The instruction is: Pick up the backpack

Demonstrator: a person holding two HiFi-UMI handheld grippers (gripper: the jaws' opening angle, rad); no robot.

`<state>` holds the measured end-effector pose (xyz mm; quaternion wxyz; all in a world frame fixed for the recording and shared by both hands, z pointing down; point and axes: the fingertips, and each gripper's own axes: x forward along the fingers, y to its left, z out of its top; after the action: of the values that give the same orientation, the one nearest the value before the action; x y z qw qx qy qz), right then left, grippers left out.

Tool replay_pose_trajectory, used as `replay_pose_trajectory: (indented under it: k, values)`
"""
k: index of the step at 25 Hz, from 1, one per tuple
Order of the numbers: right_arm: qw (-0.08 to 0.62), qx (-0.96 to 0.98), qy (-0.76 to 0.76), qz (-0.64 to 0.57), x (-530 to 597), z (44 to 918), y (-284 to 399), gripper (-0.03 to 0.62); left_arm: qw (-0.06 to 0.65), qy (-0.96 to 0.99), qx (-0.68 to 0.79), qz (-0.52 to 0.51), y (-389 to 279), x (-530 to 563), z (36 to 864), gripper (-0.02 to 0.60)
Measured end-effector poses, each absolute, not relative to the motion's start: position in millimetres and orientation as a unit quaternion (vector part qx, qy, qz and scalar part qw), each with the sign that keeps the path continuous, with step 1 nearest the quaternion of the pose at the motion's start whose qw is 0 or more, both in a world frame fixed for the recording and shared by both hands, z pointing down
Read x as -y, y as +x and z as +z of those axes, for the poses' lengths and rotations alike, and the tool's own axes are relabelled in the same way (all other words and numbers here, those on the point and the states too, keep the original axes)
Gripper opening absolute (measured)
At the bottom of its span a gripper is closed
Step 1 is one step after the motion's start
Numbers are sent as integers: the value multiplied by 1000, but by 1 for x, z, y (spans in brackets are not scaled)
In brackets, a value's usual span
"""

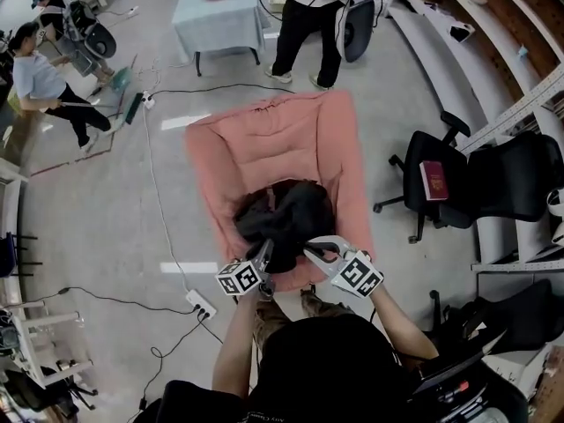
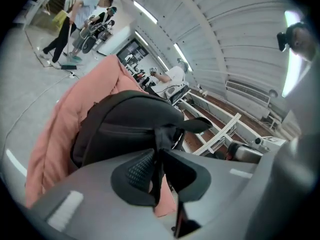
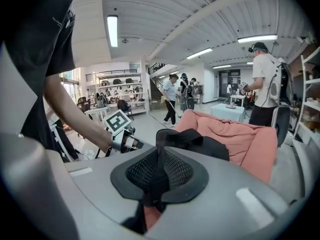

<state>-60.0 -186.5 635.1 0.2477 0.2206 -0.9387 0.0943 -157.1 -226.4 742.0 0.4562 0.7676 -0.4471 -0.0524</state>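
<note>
Two forearms reach forward from 6 o'clock. Bare floor [image 1: 97,227] lies open at the pink lounge chair's [image 1: 264,139] 9 o'clock. The left hand-held gripper [image 1: 266,256] pinches a strap [image 2: 161,134] of the black backpack [image 1: 291,214] on the seat. The right hand-held gripper [image 1: 313,252] clamps a strap too, both angled slightly down. An office chair [image 1: 502,179] crowds 3 o'clock.

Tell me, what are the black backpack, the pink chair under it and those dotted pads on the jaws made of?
Backpack: likely woven synthetic fabric, matte black; it slumps and creases, with flat webbing straps.
Chair: soft padded cloth, matte salmon pink, judging by its stitched, puffy panels; the exact fibre isn't clear.
Pads: probably rubber or soft plastic, dull black with a fine dotted grip texture.
</note>
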Motion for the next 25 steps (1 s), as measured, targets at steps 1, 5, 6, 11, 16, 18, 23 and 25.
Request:
replay_pose_trajectory:
  k: [1,5,6,11,16,18,23,25]
  values:
    - [249,939,217,95,189,638,-60,55,462,770,435,-65,-152,226,739,31]
    - [247,943,201,95,193,638,-67,55,482,770,409,-80,-145,226,745,149]
    - [249,945,193,92,191,637,-70,55,489,766,411,-74,-146,229,754,149]
    - [264,945,171,92,181,639,-72,55,553,734,379,-112,-127,242,762,109]
    - [283,938,157,124,180,658,-64,66,516,774,356,-92,-112,223,728,28]
    - [299,935,130,140,180,679,-62,98,508,785,338,-104,-110,215,709,28]
    - [293,935,45,194,160,702,-71,253,498,810,293,-105,-101,191,678,29]
    - [281,936,19,211,150,703,-84,265,501,812,281,-105,-99,184,668,29]
